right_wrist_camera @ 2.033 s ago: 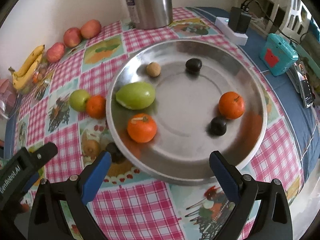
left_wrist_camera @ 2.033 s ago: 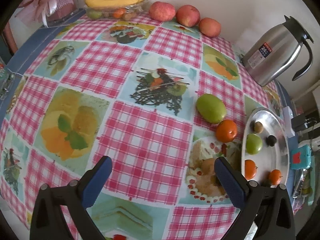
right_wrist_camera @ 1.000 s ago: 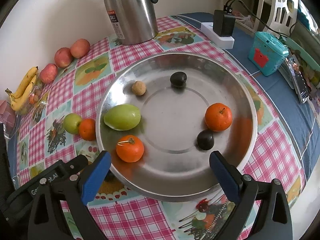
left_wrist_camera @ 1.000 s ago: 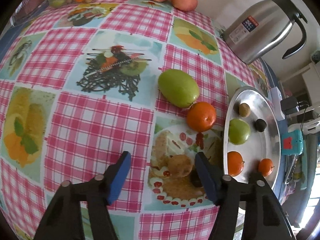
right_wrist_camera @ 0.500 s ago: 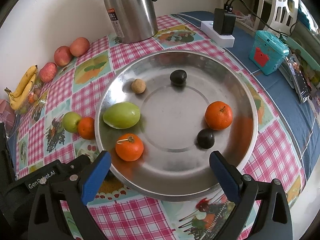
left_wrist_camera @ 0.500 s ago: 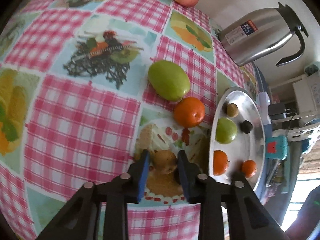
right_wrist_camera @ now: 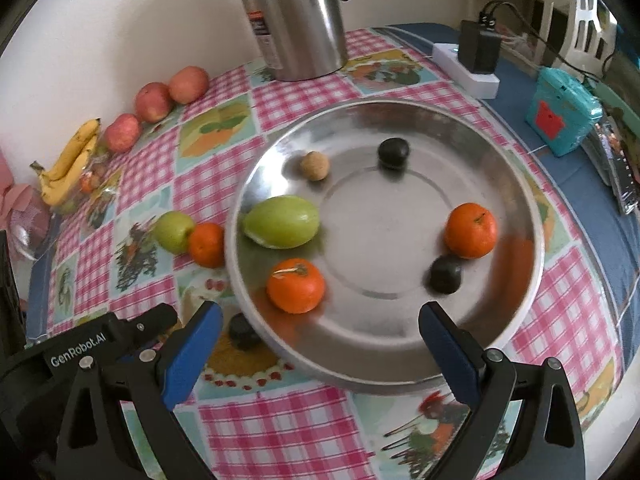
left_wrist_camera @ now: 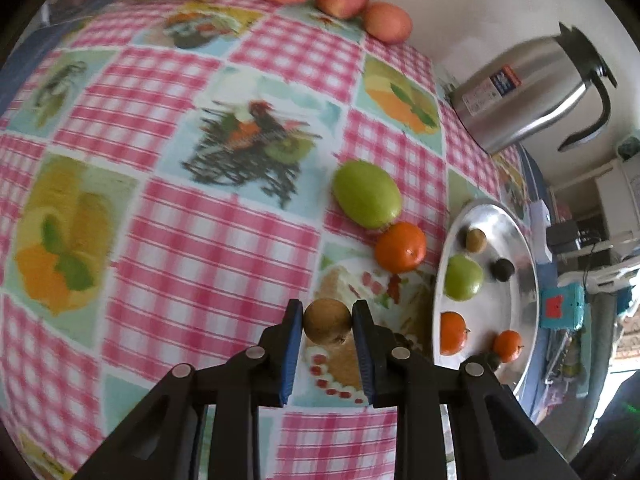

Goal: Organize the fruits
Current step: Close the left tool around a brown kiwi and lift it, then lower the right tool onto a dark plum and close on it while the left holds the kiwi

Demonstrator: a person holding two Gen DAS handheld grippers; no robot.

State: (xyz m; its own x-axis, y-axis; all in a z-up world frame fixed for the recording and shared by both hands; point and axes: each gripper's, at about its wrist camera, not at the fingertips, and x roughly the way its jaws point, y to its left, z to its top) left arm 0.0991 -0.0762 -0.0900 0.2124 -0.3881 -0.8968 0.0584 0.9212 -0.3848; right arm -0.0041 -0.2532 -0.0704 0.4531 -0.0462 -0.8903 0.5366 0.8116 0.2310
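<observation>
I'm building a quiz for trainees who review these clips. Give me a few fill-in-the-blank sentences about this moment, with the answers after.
1. The left gripper is shut on a small ____ fruit.
2. The right gripper has its jaws ____ and holds nothing.
3. The number of oranges lying in the metal tray is ____.
4. On the tablecloth, the loose orange lies beside a ____ fruit.

Missing words: brown; open; two; green

Black tongs (left_wrist_camera: 327, 322) with blue pads, silver screws, white "GenRobot.AI" lettering
</observation>
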